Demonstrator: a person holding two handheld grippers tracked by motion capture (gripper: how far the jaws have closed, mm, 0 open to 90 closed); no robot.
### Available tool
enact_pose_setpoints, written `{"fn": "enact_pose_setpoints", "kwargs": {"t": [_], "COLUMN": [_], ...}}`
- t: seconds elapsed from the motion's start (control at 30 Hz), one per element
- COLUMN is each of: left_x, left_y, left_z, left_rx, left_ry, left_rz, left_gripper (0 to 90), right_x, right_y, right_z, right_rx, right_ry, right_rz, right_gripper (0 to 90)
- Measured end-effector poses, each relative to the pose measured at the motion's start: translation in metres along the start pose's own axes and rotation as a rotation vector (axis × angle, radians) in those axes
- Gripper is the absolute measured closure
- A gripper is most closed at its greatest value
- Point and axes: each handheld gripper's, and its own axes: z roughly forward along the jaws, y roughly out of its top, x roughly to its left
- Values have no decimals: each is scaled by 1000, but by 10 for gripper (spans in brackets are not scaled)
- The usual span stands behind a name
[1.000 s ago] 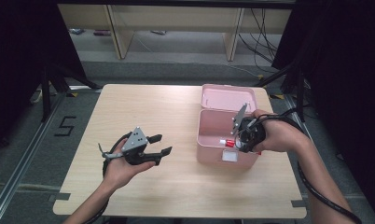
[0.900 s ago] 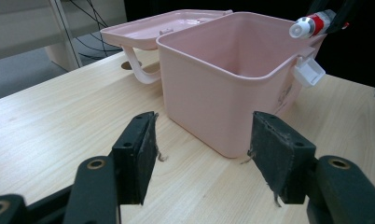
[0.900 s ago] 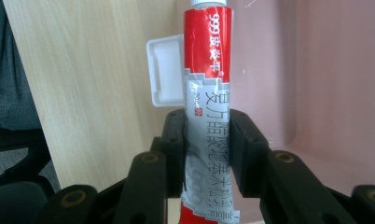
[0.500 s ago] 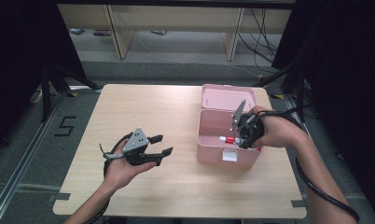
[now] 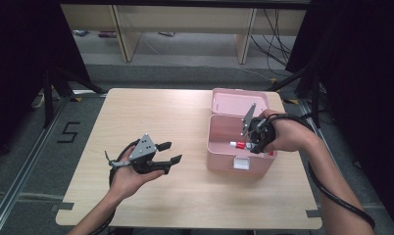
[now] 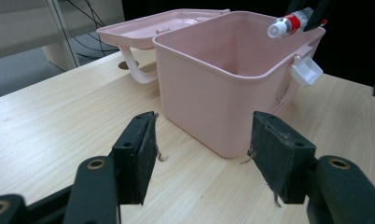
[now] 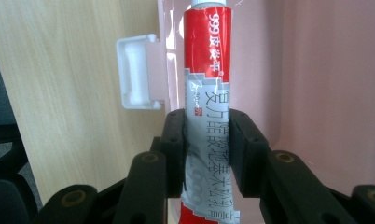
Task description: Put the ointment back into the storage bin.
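Observation:
A pink plastic box [image 5: 214, 147] stands open on the right half of the wooden table, its lid [image 5: 239, 100] swung back behind it. My right gripper [image 5: 251, 142] hovers over the box's near right part, shut on a red and white tube [image 5: 237, 145] that points left across the opening. In the right gripper view the tube [image 7: 207, 70] stands between the jaws of the right gripper [image 7: 207, 126], cap end away, beside the white latch [image 7: 136, 72]. My left gripper [image 5: 174, 152] rests open on the table left of the box, with nothing between its fingers [image 6: 139, 154]. It faces the box [image 6: 213, 93].
The table [image 5: 151, 112] is bare wood to the left of and behind the left gripper. Cables trail from both grippers. Shelving legs and floor cables lie beyond the far edge. The box's carry handle [image 6: 132, 65] hangs from the lid [image 6: 153, 30].
The right gripper with the tube has barely edged over the box. The left gripper has stayed where it was.

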Motion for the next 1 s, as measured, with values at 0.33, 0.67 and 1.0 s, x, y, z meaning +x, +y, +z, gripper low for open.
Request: {"fn": "enact_pose_setpoints", "kwargs": {"t": [0.33, 0.67, 1.0], "left_x": [0, 1, 0], "left_y": [0, 0, 1], "left_z": [0, 0, -1], "left_rx": [1, 3, -1], "left_ry": [1, 0, -5], "left_rz": [-4, -2, -3], "left_gripper": [404, 404, 404], "right_x": [-5, -9, -12], "right_y": [2, 2, 1], "right_z": [7, 13, 21], "right_rx": [15, 22, 26], "right_ry": [7, 13, 26], "right_rz": [-32, -38, -26], "right_gripper": [704, 704, 704]}}
